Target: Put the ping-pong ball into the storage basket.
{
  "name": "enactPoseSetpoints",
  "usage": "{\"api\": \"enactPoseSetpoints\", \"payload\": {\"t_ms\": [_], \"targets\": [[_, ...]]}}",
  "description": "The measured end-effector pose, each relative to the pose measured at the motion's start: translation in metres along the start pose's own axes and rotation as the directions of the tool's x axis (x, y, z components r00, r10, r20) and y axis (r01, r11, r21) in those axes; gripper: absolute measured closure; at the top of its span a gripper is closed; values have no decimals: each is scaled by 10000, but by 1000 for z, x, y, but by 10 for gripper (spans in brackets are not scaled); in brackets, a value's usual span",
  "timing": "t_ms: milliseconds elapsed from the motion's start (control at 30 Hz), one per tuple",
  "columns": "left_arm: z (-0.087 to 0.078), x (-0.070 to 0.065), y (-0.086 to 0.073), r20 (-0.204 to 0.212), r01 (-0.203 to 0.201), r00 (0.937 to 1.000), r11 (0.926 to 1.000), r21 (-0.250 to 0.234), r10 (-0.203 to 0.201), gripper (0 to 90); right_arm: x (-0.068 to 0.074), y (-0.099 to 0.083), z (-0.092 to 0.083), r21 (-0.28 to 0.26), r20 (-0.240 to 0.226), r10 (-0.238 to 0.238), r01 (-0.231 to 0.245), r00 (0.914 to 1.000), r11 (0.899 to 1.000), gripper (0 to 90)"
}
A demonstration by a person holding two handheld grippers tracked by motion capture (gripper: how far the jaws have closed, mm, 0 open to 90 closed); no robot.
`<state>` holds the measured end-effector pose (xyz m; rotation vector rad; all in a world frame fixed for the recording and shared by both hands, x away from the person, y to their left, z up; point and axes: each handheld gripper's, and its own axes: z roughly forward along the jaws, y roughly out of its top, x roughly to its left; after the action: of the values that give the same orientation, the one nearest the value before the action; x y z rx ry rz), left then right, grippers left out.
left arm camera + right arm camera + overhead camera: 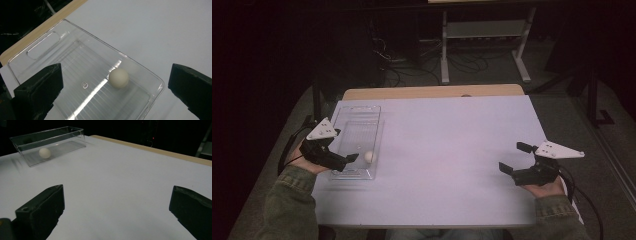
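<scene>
A small white ball (370,156) lies inside a clear plastic tray (362,112) on the left part of the white table (447,150), near the tray's close right corner. My left gripper (346,145) hovers over the tray's near end, open, with nothing between its jaws. In the left gripper view the ball (118,78) rests on the tray floor (75,62) between and beyond the wide-apart jaws. My right gripper (514,157) is open and empty over the table's right side. The right gripper view has the ball (45,152) and the tray (62,131) far off at the upper left.
A strip of wooden tabletop (432,92) runs along the far edge of the white sheet. Beyond the table, a white frame (484,30) and cables (402,65) sit on the dark floor. Bare white surface lies between the two grippers.
</scene>
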<state>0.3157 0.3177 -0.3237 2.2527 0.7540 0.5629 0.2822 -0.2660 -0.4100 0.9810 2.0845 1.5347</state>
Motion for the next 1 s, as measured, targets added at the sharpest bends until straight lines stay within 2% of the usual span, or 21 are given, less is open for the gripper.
{"api": "enactPoseSetpoints", "payload": {"t_ms": [133,233,333,433,567,633,800,1000], "targets": [[-3,0,-6,5,397,9992,9983,-436,-397,0,0,0,1,26,-11,10,-10,10000,10000,0],[-4,-1,-11,-58,490,9988,9970,-601,-494,0,0,0,1,32,-6,7,-7,10000,10000,0],[-4,-3,-17,-178,717,9971,9937,-862,-735,0,0,0,0,9,-2,3,-3,10000,10000,0],[-8,-6,-21,-310,917,9948,9866,-1350,-967,0,0,0,0,2,-2,16,-16,10000,10000,0],[-9,-9,-26,-567,952,9928,9827,-1589,-1054,0,0,0,0,12,-11,10,-10,10000,10000,0],[-10,-10,-30,-673,1087,9901,9766,-1856,-1230,0,0,0,0,0,-6,-2,2,10000,10000,0],[-13,-9,-39,-640,1501,9834,9597,-2377,-1696,0,0,0,0,13,10,28,-28,10000,10000,0],[-13,-13,-47,-780,1671,9778,9485,-2692,-1944,0,0,0,0,-3,9,8,-8,10000,10000,0]]}}
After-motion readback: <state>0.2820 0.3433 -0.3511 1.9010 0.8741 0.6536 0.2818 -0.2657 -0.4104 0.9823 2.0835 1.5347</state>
